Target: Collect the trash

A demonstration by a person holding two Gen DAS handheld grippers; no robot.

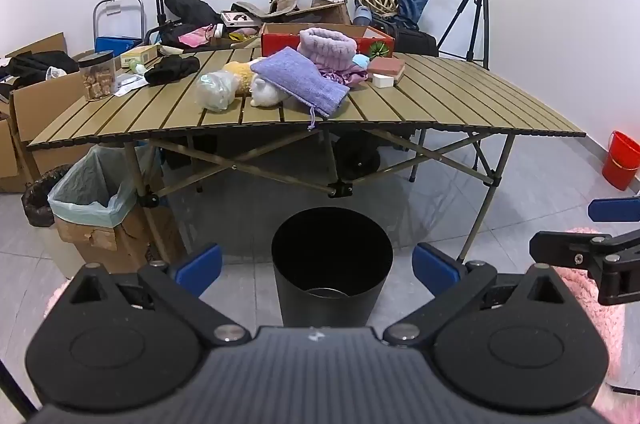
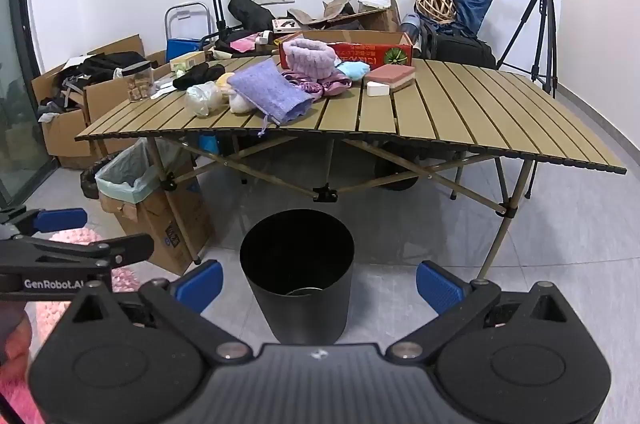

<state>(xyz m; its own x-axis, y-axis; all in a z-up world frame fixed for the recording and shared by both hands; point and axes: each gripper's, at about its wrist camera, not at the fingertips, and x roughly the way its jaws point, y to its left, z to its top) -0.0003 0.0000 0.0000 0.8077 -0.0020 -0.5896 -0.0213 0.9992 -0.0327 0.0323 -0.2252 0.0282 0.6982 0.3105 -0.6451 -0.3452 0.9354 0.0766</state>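
white lettering "genrobot.ai" runs along the left gripper. black trash bin stands upright on the floor before the worktop, mouth up. left gripper and right gripper both gape wide, empty.

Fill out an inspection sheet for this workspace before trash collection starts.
Surface: slatted folding table, right half bare.
Job's things: black bin on the floor in front of the table; crumpled plastic bag on the table.
Clutter: purple pouch, snack jar, red box, black cloth.
Grippers: left claw open, empty; right claw open, empty.
Cables: nothing seen.
Surroundings: lined cardboard box left of the table, tripod, red bucket.
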